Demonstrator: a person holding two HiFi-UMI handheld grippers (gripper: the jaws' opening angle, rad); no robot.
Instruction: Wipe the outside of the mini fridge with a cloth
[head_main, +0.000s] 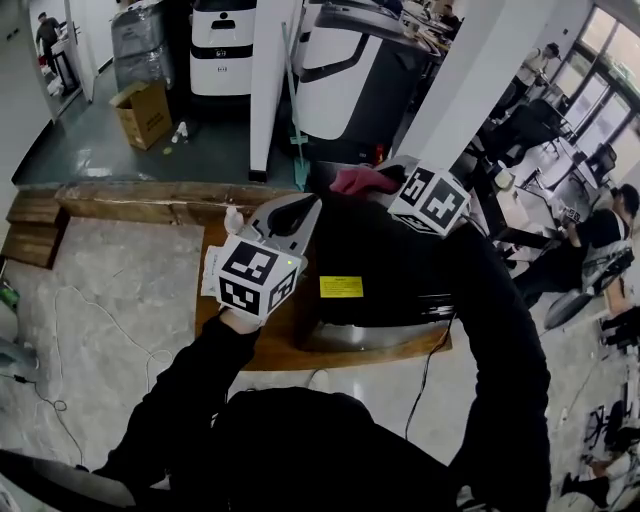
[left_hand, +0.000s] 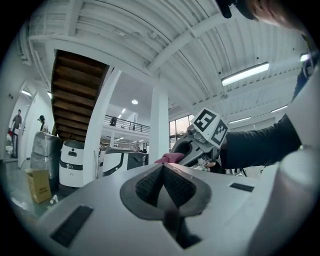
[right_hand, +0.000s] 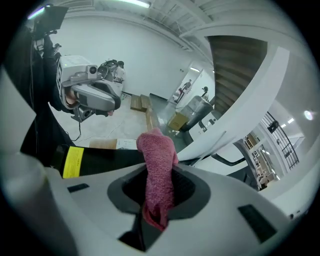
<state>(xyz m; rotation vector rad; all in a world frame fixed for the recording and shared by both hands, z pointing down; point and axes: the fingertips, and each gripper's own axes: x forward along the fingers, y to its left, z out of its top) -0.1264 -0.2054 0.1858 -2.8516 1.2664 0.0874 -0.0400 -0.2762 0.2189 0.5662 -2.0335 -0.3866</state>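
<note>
Cloth (right_hand: 157, 167) is clamped in right gripper (right_hand: 159, 195) (left gripper (left_hand: 164, 186) closed) over mini fridge (head_main: 400, 265).

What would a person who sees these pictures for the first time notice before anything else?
The pink cloth stands out most, pinched in the right claw at the far edge of the black mini fridge. Next comes the bright yellow label on the fridge's dark surface. The left claw, shut and empty, is raised at the fridge's left side.
</note>
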